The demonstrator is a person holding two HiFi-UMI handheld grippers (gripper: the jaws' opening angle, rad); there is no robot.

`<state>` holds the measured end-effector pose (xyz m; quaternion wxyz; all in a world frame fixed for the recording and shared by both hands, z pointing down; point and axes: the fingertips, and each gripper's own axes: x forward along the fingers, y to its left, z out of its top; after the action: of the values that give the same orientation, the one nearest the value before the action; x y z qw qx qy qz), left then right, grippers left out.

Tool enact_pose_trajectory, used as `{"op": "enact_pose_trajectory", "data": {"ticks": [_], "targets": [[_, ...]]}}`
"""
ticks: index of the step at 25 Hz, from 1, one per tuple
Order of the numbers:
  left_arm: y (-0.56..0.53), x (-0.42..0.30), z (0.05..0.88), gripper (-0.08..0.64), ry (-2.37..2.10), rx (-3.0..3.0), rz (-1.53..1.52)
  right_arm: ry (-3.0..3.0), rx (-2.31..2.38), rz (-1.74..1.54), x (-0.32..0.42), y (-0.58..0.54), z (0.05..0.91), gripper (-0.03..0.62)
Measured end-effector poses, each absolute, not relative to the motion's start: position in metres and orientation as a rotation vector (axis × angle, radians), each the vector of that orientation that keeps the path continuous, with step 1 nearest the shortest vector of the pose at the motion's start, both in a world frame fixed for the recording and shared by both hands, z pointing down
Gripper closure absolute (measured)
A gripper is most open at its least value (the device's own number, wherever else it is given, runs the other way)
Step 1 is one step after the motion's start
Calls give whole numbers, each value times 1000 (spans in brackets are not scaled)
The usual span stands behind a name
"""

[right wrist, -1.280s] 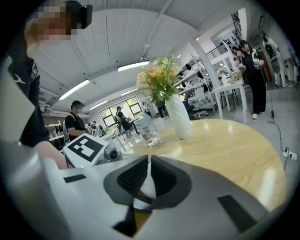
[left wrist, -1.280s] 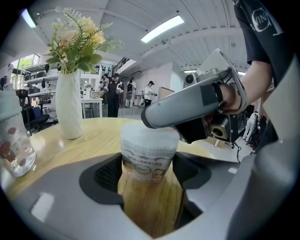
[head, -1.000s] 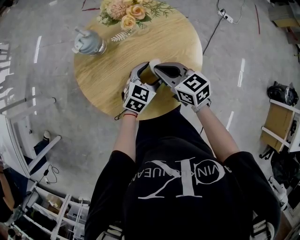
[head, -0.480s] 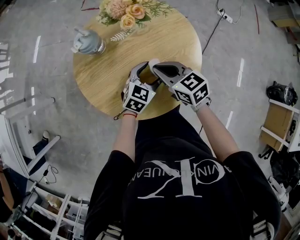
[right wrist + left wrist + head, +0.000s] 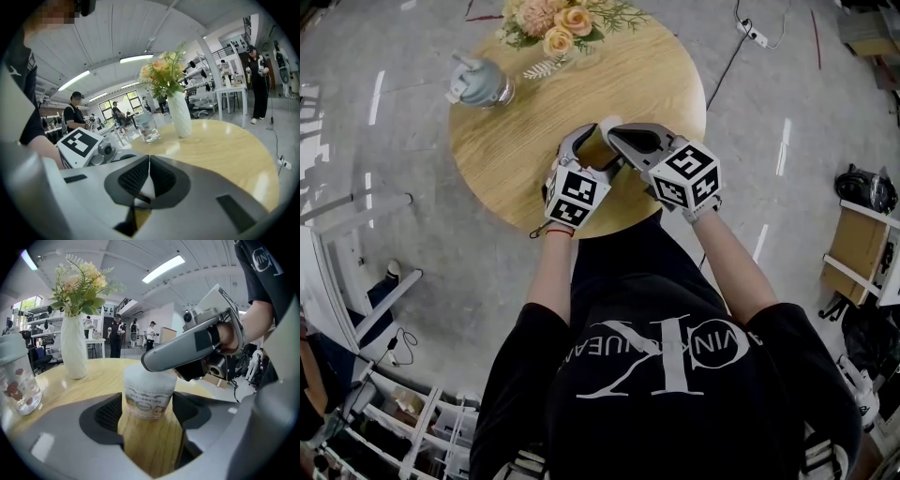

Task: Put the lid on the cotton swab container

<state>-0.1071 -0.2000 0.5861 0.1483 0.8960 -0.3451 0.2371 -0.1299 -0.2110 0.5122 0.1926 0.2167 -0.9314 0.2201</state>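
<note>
the left gripper clamps the cotton swab container upright on the table while the right gripper, jaws pressed together, sits at its top

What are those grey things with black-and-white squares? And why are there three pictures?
Those are hand-held grabbers. A person holds one in each hand, and each has two fingers that pinch. The checkered cubes are part of them. One picture comes from a camera on the person's head, looking down. The other two come from cameras riding on the grabbers. On the round wooden table stand a white vase of flowers, a clear cup with a pale grey lid, and a small clear plastic cotton swab container. The left gripper hugs that container between its fingers. The right gripper has its fingers shut together just over the container's top.
</note>
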Motion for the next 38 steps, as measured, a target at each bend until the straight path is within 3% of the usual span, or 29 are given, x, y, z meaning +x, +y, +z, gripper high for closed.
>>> {"op": "enact_pose_trajectory", "data": {"ticks": [6,16,19,38], "targets": [[-195,-121,569,219,-1005,2593,615,-2682,665,664,-122,-213,506,575],[-187,-149,533,489,-1160,2607,475,-2731,711,578,-113,-220,484,577],[-194,-165,517,534,-1271,2569,410,-2749,732,547,-110,-223,475,577],[-211,-223,456,549,-1623,2437,241,-2849,856,405,-91,-252,424,577]]}}
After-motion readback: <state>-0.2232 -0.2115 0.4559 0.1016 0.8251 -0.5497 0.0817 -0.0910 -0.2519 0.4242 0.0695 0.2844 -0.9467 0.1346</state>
